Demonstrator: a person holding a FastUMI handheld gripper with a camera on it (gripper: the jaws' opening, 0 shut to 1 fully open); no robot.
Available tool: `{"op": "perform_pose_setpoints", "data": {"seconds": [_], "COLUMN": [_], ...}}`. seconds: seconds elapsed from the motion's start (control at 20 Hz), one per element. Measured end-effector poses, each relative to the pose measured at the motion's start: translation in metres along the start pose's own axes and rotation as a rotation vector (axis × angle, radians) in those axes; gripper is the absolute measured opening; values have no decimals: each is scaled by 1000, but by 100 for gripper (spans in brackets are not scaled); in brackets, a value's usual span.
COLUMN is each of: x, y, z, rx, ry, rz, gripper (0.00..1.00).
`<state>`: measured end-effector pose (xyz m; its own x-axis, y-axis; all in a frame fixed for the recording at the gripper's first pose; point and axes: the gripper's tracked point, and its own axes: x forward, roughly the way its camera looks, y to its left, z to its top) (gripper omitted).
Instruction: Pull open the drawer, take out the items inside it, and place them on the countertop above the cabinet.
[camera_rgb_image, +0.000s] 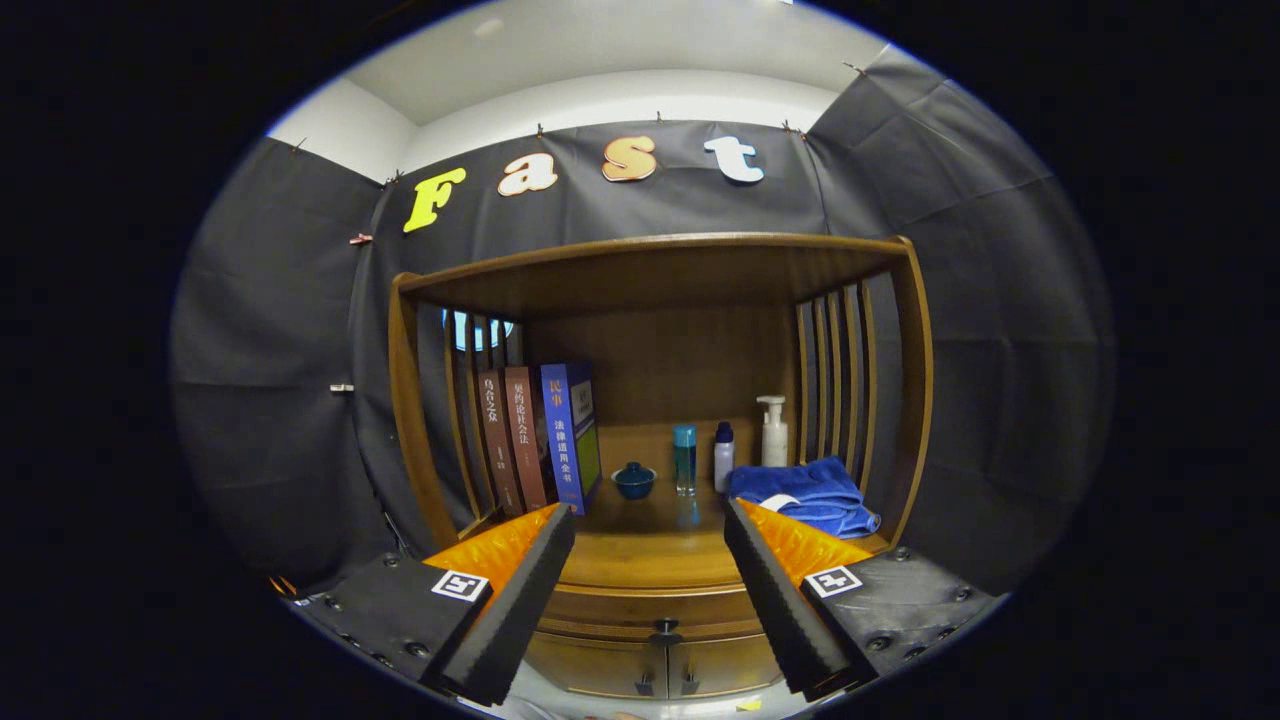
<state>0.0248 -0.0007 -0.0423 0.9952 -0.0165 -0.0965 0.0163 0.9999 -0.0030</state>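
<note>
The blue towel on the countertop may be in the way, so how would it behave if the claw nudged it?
The blue towel lies rumpled, so it is probably floppy and would bunch rather than slide whole. It looks light. The open claw holds nothing.

Tongs (650, 520) spread wide before the closed drawer (655, 608)

Between the fingers lie the drawer knob (665, 631) and bare tabletop (650, 550); beyond stand three books (540, 435), a small bowl (634, 480), bottles (685, 458), and a folded blue towel (810, 493).
</note>
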Motion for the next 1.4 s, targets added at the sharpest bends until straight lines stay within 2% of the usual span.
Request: {"op": "perform_pose_setpoints", "data": {"seconds": [0.55,1.0,1.2,1.25,1.3,1.35,1.4], "x": [54,87,93,93,94,96,96], "y": [-14,-33,-37,-36,-36,-33,-33], "z": [-113,-219,-248,-254,-259,-264,-269], "rx": [-12,23,42,41,32,24,12], "ry": [149,338,404,422,438,452,467], "rz": [-39,-77,-94,-92,-91,-84,-85], "gripper": [99,99,99,98,90,86,74]}}
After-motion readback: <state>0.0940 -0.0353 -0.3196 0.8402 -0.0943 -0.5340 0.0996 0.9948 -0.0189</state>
